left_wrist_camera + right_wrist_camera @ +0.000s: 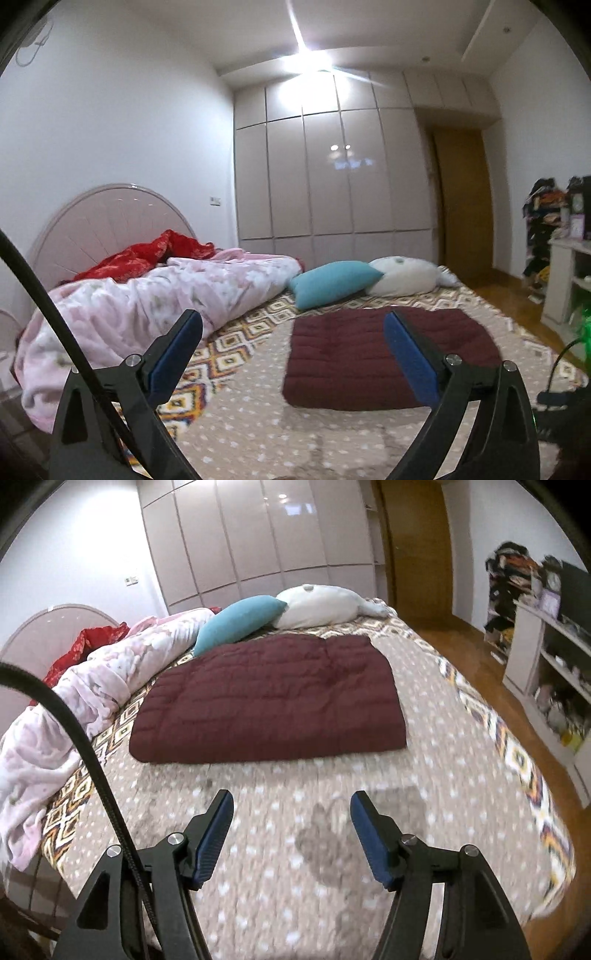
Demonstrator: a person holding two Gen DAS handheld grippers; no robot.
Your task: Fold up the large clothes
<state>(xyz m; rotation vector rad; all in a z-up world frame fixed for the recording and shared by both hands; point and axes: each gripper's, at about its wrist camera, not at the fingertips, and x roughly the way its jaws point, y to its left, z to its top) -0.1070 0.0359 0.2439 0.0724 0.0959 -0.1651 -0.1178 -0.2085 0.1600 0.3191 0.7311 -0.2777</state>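
The left hand-held gripper (pixel 293 328) is held with its jaws spread wide and nothing between the blue pads (pixel 173 356); its fingers are aimed toward 12 o'clock; the right hand-held gripper (pixel 291 814) is likewise held apart and empty, its blue pads (pixel 373 843) angled outward toward 11 and 1 o'clock.

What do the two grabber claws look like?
Both match. The left gripper and right gripper each have two black fingers shaped like curved triangles, with blue ribbed pads inside and shiny silver bolts. A black cable runs past the left side of each.
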